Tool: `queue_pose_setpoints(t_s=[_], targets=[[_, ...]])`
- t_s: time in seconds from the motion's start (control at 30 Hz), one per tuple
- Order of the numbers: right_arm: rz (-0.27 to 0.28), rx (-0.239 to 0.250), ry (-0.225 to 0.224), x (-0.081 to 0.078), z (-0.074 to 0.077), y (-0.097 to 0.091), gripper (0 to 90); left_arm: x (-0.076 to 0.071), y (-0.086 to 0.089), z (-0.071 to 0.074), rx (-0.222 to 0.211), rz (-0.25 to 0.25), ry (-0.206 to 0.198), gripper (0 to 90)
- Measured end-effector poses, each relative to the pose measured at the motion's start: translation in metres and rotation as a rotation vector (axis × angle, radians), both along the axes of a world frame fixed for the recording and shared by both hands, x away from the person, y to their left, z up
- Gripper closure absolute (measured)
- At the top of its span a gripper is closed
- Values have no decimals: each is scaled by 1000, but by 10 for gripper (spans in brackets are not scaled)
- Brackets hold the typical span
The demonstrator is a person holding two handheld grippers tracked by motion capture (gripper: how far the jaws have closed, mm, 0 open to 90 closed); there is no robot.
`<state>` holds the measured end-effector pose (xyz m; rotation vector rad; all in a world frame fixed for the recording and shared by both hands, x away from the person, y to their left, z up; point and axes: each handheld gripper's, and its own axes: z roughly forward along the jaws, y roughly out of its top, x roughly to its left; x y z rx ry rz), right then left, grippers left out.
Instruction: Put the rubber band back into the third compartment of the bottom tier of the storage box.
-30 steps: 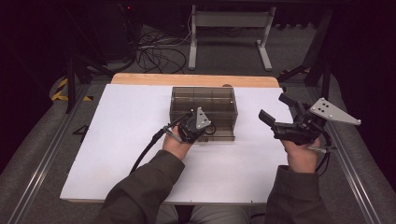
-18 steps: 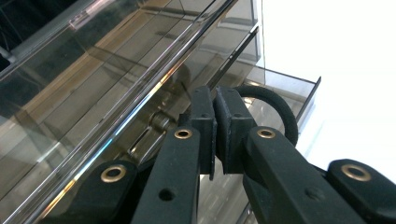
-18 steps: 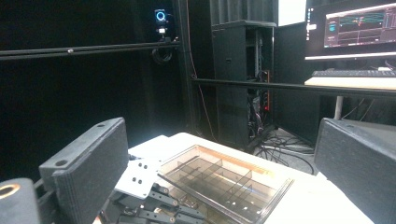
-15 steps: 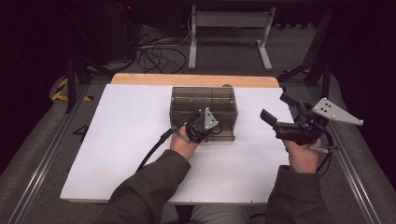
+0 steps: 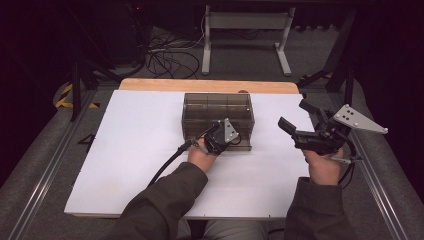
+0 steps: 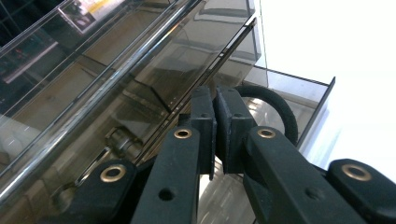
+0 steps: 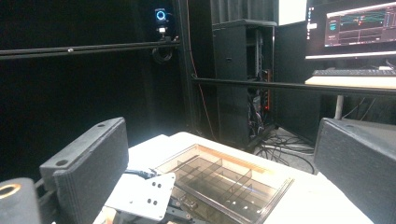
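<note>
We've got the left gripper clamped shut at the near front wall of the smoked-plastic compartment box, right by its latch; we can't tell whether the jaws pinch anything, they look closed on themselves. Probably working the lid catch, which explains the low, tilted approach. The box sits mid-table, toward the far edge of the white table, lid down, dividers visible through it. Our right gripper hangs above the table's right edge, jaws wide apart and holding nothing, well clear of the box. Nothing else is on the table; cables and a stand lie beyond the far edge, out of the way.
</note>
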<state>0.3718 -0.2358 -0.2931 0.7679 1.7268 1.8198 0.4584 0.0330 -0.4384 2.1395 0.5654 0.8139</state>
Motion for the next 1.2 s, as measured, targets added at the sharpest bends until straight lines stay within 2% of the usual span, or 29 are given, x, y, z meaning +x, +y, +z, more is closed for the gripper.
queue_pose_setpoints(t_s=[0.1,0.37,0.57,0.73,0.9,0.97,1.1,1.13,1.2], targets=[[1,0,1,0,0,0,40,1,-3,-4,6,-1,1,853],[3,0,5,2,-1,1,41,0,-8,-10,33,-5,-32,853],[3,-1,6,2,-1,1,42,-4,-12,-13,44,-8,-22,850],[4,-1,5,2,-1,1,43,-4,-15,-17,39,7,1,844],[3,-6,5,3,-2,1,43,-3,-15,-19,36,13,7,835],[4,-9,5,3,-2,1,43,-3,-16,-20,33,21,18,825],[6,-9,8,3,-2,3,44,-2,-16,-20,35,16,14,797],[7,-9,8,3,-2,3,44,-3,-16,-20,32,23,24,788],[7,-10,8,3,-2,3,44,-3,-15,-19,28,16,16,768]])
